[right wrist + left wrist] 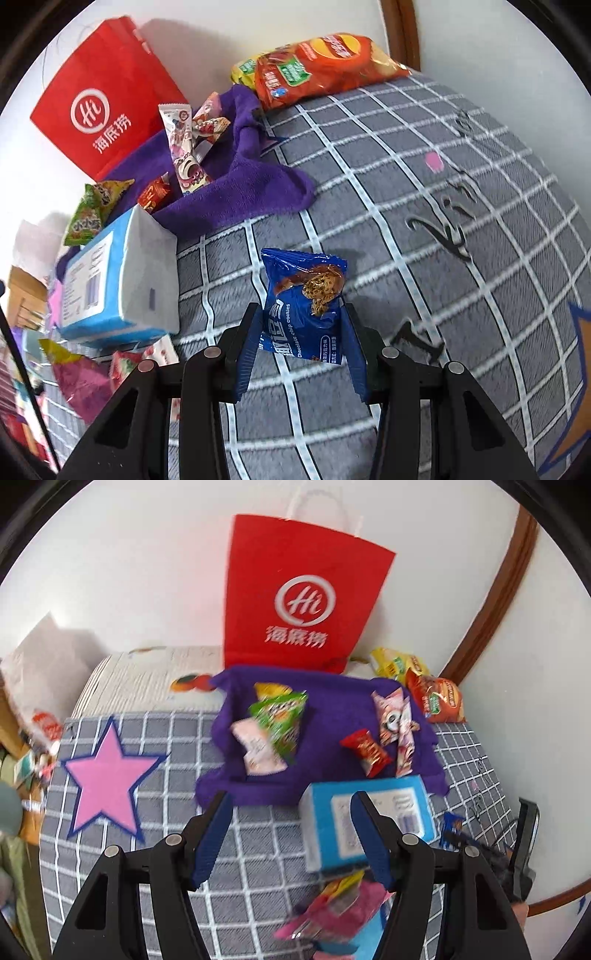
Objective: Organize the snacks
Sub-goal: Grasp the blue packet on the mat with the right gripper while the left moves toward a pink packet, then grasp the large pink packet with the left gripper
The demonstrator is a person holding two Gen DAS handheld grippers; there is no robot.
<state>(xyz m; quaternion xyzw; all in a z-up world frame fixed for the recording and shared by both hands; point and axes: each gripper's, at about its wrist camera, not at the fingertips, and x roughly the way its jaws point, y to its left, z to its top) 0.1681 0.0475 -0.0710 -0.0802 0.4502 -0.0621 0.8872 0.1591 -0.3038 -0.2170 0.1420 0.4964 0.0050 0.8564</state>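
Observation:
My right gripper (301, 325) is shut on a blue chocolate chip cookie packet (304, 302) and holds it above the grey checked cloth (424, 221). My left gripper (291, 805) is open and empty, just in front of a purple cloth tray (332, 716). The tray holds a green snack bag (282, 720), a pale pink packet (258, 749), a red candy (365, 751) and pink panda packets (395, 720). A light blue box (365, 823) lies beside the tray's near edge, partly behind my left gripper's right finger. The tray (236, 192) and box (118, 277) also show in the right wrist view.
A red paper bag (299, 598) stands against the wall behind the tray. An orange chip bag (325, 66) and a yellow bag (395, 661) lie at the back right. Pink and yellow packets (332, 908) lie near me. A pink star (107, 775) marks the cloth on the left.

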